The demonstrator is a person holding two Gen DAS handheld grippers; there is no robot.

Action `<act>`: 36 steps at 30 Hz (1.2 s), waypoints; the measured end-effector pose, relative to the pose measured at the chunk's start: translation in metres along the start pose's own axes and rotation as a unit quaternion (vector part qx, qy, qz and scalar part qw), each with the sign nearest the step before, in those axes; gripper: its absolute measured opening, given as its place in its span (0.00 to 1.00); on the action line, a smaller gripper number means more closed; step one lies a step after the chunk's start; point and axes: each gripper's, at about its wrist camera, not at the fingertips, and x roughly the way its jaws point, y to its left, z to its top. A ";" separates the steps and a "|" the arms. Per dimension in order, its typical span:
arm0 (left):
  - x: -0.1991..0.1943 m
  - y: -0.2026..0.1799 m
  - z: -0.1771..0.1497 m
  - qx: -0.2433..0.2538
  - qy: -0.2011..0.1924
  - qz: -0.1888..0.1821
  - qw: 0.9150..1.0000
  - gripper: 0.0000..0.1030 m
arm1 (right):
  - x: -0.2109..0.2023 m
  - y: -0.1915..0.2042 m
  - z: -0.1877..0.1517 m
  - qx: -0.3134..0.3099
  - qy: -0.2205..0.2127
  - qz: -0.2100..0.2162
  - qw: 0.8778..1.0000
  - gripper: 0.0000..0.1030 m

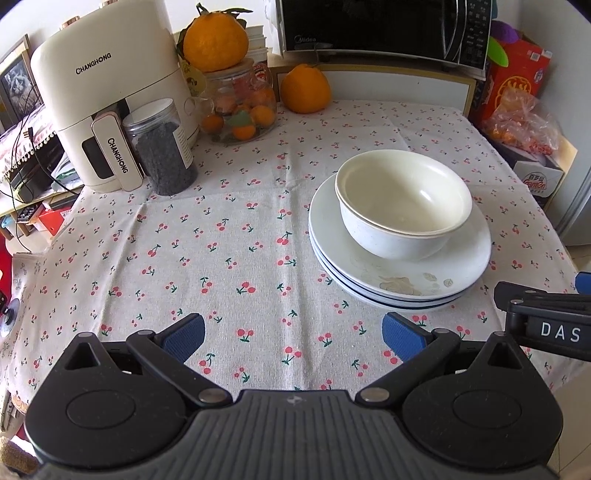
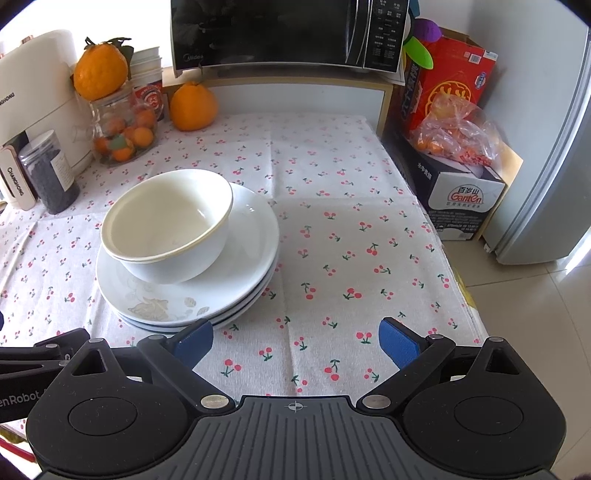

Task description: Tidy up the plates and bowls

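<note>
Two cream-white bowls [image 1: 404, 201] are nested one inside the other and set on a stack of white plates [image 1: 399, 280], toward the far side of the top plate. The top plate is printed with a pale leaf pattern on its near side; thin dark blue rim lines are seen on the plates below it. The stack rests on the cherry-print tablecloth [image 1: 221, 240], on the right half of the table in the left wrist view.

The left gripper [image 1: 291, 334] is held above the cloth just short of the stack, its blue-padded fingers [image 1: 184, 334] spread wide with nothing between them. The right gripper [image 2: 295, 341] is likewise spread wide and empty, its left pad close to the near rim of the plates [image 2: 192, 291], though contact cannot be confirmed.

Behind the stack are found a large orange [image 1: 304, 88], a glass jar of small oranges [image 1: 240, 107] with another orange on its lid, a clear jar of dark contents [image 1: 162, 151] and a cream Changhong appliance [image 1: 107, 88]. A black microwave [image 1: 388, 26] is placed on a shelf at the back.
</note>
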 end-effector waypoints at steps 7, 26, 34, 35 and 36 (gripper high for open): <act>0.000 0.001 0.000 -0.004 -0.003 0.001 1.000 1.00 | 0.000 0.000 0.000 0.000 0.000 0.000 1.000 0.95; -0.002 -0.001 -0.001 -0.001 -0.005 0.000 1.000 1.00 | 0.000 -0.001 -0.001 0.001 -0.001 -0.001 1.000 0.95; -0.002 -0.002 -0.001 0.001 -0.004 -0.001 1.000 1.00 | 0.000 -0.001 -0.001 0.001 -0.001 -0.001 1.000 0.95; -0.002 -0.002 -0.001 0.001 -0.005 -0.001 1.000 1.00 | 0.000 -0.001 -0.001 0.001 -0.001 -0.001 1.000 0.95; -0.002 -0.002 -0.001 0.001 -0.005 -0.001 1.000 1.00 | 0.000 -0.001 -0.001 0.001 -0.001 -0.001 1.000 0.95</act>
